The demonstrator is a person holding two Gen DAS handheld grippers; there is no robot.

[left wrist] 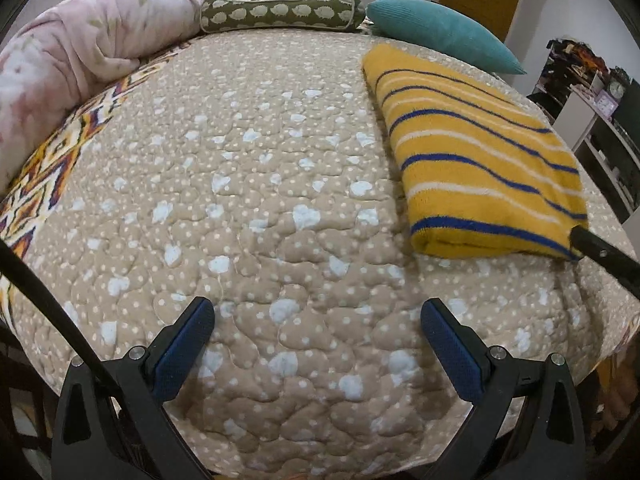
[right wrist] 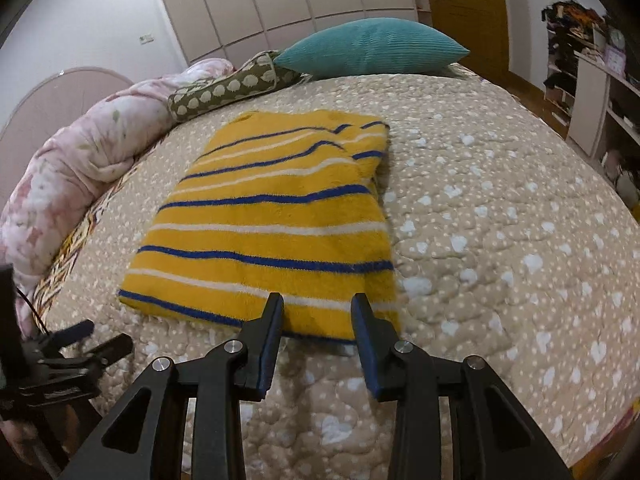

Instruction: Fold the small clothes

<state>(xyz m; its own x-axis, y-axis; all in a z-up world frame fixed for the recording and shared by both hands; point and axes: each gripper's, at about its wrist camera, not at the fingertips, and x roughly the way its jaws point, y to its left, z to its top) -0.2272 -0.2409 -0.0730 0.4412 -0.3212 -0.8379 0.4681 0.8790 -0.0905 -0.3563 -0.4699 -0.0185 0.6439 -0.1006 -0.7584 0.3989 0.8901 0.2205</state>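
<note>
- Right wrist view: the yellow striped garment (right wrist: 268, 232) lies flat on the quilted bedspread (right wrist: 500, 208), folded into a rough rectangle that fills the middle of the frame, its near hem at about 6 o'clock of the cloth.
- The right gripper (right wrist: 317, 308) sits right at that near hem with its fingers parted and nothing between them; the tips overlap the edge in this view, though whether they touch the fabric cannot be told. Judged from this, it is placed either to take the hem or has just let it go.
- In the left wrist view the left gripper (left wrist: 318, 316) hovers over bare bedspread with its fingers spread wide and empty, the garment well apart at about 2 o'clock. It seems parked out of the way while the right side works.
- A teal cushion (right wrist: 372, 46), a green patterned bolster (right wrist: 228, 88) and a pink floral blanket (right wrist: 80, 152) line the far edge from 12 round to 9 o'clock, clear of the folding area.
- The fold looks largely done, since the garment's edges are stacked and square.
</note>
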